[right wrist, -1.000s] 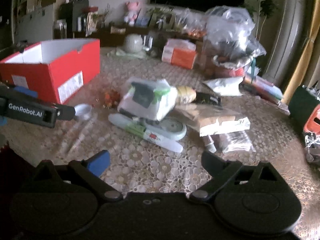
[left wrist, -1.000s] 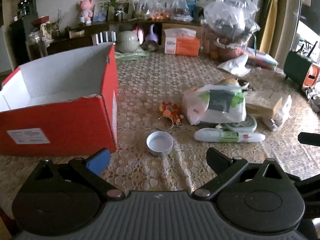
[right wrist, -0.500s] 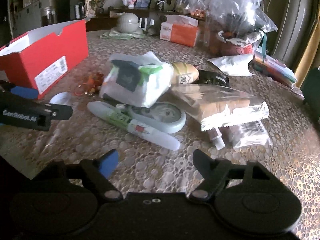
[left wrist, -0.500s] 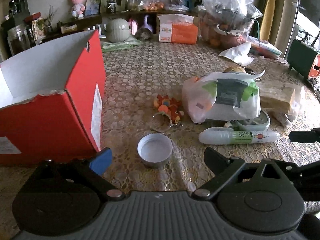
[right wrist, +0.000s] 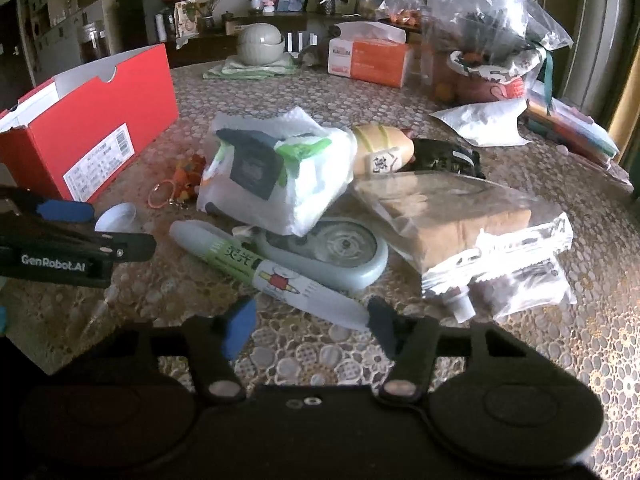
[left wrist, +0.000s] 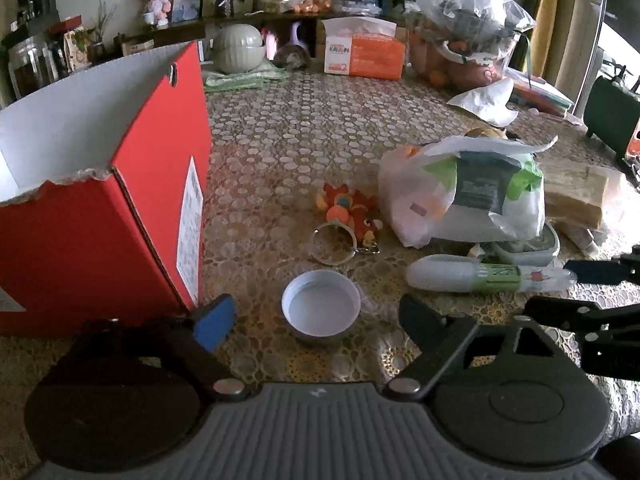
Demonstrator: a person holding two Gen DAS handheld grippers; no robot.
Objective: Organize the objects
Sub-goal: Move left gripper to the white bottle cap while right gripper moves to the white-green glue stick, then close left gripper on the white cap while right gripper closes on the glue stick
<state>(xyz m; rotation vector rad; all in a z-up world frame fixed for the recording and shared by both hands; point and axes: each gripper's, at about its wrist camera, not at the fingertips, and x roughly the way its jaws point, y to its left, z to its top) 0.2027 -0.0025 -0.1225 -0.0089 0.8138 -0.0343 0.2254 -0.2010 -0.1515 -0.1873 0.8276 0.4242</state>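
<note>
A small white cup (left wrist: pixel 321 311) lies on the lace tablecloth between the open fingers of my left gripper (left wrist: pixel 316 316); it also shows in the right wrist view (right wrist: pixel 116 218). An open red cardboard box (left wrist: pixel 100 184) stands to its left. My right gripper (right wrist: pixel 312 320) is open, its fingers on either side of the near end of a long white-and-green tube (right wrist: pixel 264 270). The tube also shows in the left wrist view (left wrist: pixel 480 278). An orange plush keychain (left wrist: pixel 348 212) lies just beyond the cup.
A white plastic bag of packets (right wrist: pixel 276 172) rests on a round grey-green disc (right wrist: pixel 340 250). A bagged loaf of bread (right wrist: pixel 460 220), a small sachet (right wrist: pixel 516 284) and a yellow bottle (right wrist: pixel 380 152) lie to the right. An orange tissue box (left wrist: pixel 362 54) and fruit bags (left wrist: pixel 468 24) stand at the back.
Both grippers have moved forward and down. The left now has the cup between its fingers; the right has reached the near end of the tube.
</note>
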